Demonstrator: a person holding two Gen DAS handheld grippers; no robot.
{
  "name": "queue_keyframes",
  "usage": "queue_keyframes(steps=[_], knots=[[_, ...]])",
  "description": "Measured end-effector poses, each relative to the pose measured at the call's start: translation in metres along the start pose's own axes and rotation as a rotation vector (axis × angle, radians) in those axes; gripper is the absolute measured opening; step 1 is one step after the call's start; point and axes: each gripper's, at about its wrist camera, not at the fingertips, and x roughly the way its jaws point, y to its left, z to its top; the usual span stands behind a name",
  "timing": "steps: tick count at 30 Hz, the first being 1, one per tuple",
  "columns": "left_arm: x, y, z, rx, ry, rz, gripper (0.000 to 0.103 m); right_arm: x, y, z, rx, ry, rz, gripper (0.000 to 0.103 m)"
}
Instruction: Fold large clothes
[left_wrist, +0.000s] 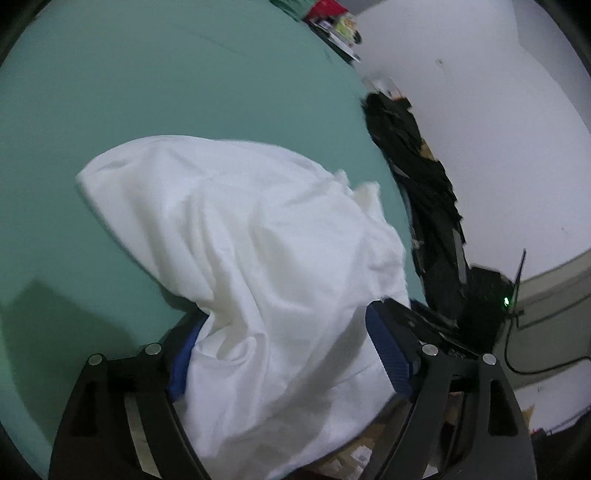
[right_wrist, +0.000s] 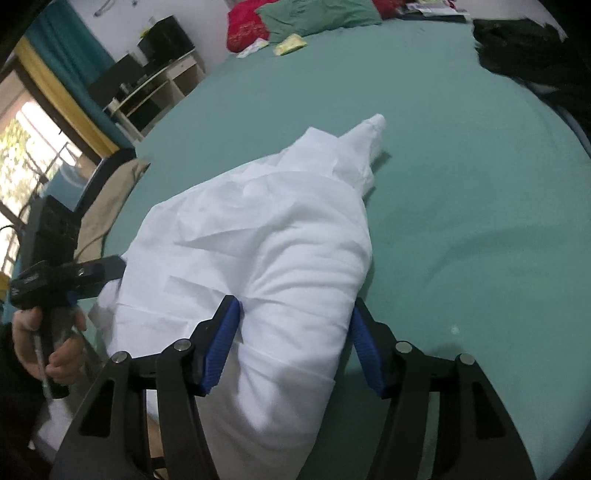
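Where sheet spreads, one white garment (right_wrist: 266, 258), two tongs (right_wrist: 291, 343)

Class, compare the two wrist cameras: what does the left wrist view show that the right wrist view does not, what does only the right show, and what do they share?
Only the left wrist view shows the white wall and a small green light on dark equipment beside the bed.

Only the right wrist view shows the window, the dark shelving, the red and green pillows, and the person's hand holding the left gripper.

Both show the white garment bunched on the green bedsheet, lying between blue-padded fingers, and a black pile at the bed's edge.
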Motion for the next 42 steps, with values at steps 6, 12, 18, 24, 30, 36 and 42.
queue_keyframes(steps=[6, 12, 18, 24, 30, 36, 42], knots=[[0.008, -0.016, -0.008, 0.125, 0.004, 0.135, 0.084, -0.003, -0.008, 0.0, 0.024, -0.011, 0.03, 0.06], [0.011, -0.01, -0.004, 0.073, -0.034, 0.144, 0.086, -0.004, -0.018, -0.007, 0.085, -0.02, 0.096, 0.061], [0.039, -0.033, 0.003, 0.058, -0.03, 0.125, 0.092, -0.003, -0.015, -0.009, 0.064, -0.036, 0.082, 0.062], [0.051, -0.053, -0.003, 0.252, -0.017, 0.354, 0.088, -0.006, -0.021, -0.006, 0.11, -0.038, 0.131, 0.062], [0.064, -0.063, -0.004, 0.307, -0.057, 0.396, 0.088, 0.012, -0.011, -0.01, 0.083, -0.012, 0.15, 0.082], [0.041, -0.049, -0.01, 0.296, -0.049, 0.337, 0.063, 0.021, -0.004, -0.008, 0.071, -0.034, 0.166, 0.059], [0.04, -0.052, -0.013, 0.236, -0.048, 0.248, 0.031, 0.014, -0.003, -0.009, 0.101, -0.051, 0.22, 0.031]])
